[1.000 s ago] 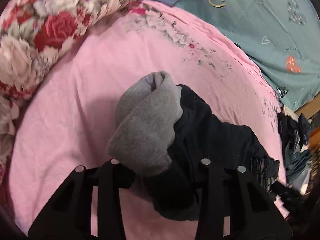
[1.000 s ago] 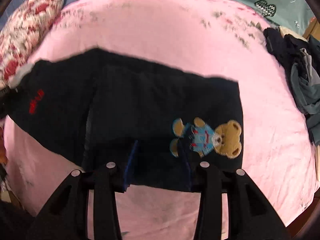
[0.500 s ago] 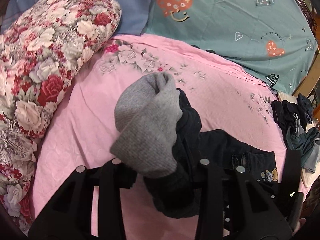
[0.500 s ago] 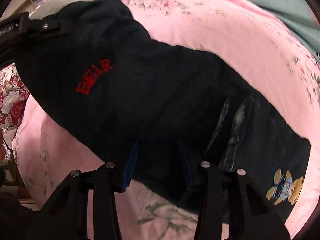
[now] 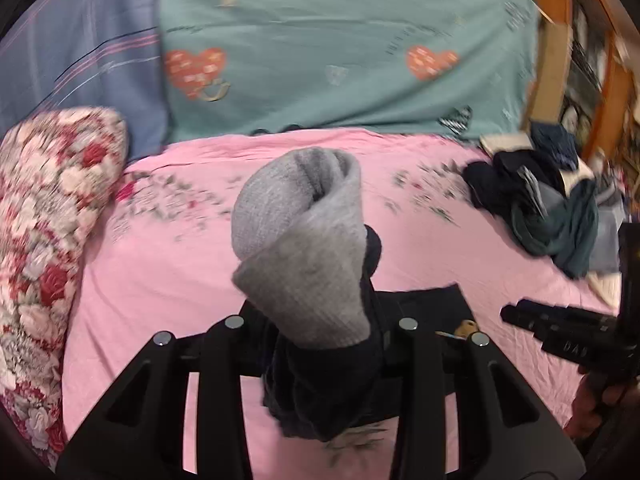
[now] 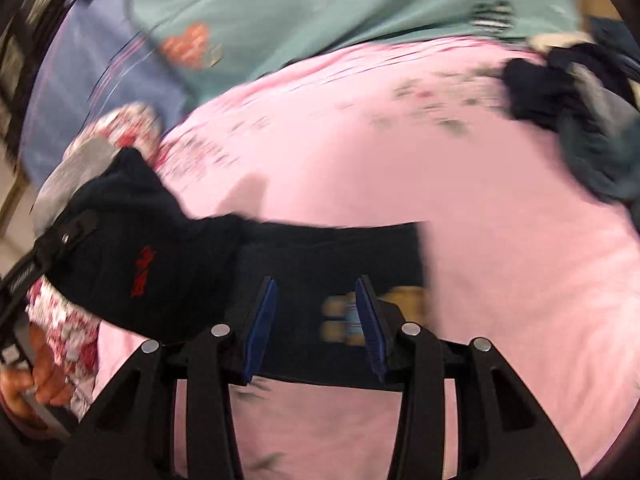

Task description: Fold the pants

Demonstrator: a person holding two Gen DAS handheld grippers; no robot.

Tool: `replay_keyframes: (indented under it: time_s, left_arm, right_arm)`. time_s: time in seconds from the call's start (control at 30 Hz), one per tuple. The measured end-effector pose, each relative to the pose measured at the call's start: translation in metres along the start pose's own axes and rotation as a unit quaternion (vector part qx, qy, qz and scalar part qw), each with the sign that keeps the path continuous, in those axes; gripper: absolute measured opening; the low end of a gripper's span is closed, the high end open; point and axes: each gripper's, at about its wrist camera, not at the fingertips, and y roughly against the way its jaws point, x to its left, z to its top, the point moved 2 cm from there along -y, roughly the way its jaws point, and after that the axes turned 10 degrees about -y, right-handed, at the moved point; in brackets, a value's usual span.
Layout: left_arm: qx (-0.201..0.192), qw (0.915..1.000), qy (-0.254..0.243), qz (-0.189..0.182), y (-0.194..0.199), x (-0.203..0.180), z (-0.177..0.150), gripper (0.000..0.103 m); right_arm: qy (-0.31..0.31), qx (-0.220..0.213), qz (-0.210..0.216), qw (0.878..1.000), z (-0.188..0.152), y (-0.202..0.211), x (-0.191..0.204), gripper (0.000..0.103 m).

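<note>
The pants are dark navy with a grey ribbed waistband, red lettering and a teddy bear patch. My left gripper is shut on the waistband end and holds it bunched up above the pink bed sheet. The rest of the pants lies flat on the sheet. My right gripper is open, its blue pads apart and empty just above the flat part near the bear patch. It also shows in the left wrist view.
A floral pillow lies at the left. A teal heart-print cover and a blue striped one are at the back. A pile of dark clothes sits at the right, by a wooden bed frame.
My right gripper has let go of the pants and opened. My left gripper has lifted the waistband end higher, and both views have tilted up toward the head of the bed.
</note>
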Motion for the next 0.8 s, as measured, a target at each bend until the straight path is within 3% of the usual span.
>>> replay_keyframes:
  time_s: [0.17,0.3,0.5,0.6,0.67,0.8]
  left_arm:
    - [0.035,0.995,-0.09,-0.025,-0.048,-0.105,-0.013,0.036]
    - [0.061,0.9895,-0.129,-0.022,-0.079,-0.152,-0.034,0.036]
    - [0.07,0.9851,-0.157,-0.003,-0.094,-0.175,-0.049,0.038]
    - [0.075,0.9841,-0.161,-0.004,-0.094,-0.179,-0.048,0.045]
    - [0.072,0.9837,-0.163,-0.024,-0.09,-0.185,-0.049,0.061]
    - [0.047,0.9812,-0.18,-0.051,-0.073,-0.196,-0.05,0.065]
  right_arm:
    - [-0.025,-0.035,-0.033,0.999,0.002,0.026,-0.049,0.043]
    - [-0.036,-0.035,-0.047,0.998,-0.006,0.038,-0.076,0.043]
    - [-0.036,-0.018,-0.051,0.998,-0.015,0.042,-0.101,0.043]
    - [-0.033,-0.021,-0.04,0.998,-0.01,0.044,-0.102,0.043]
    - [-0.028,-0.026,-0.035,0.999,-0.003,0.045,-0.101,0.043]
    - [-0.024,-0.037,-0.032,0.999,0.014,0.047,-0.1,0.043]
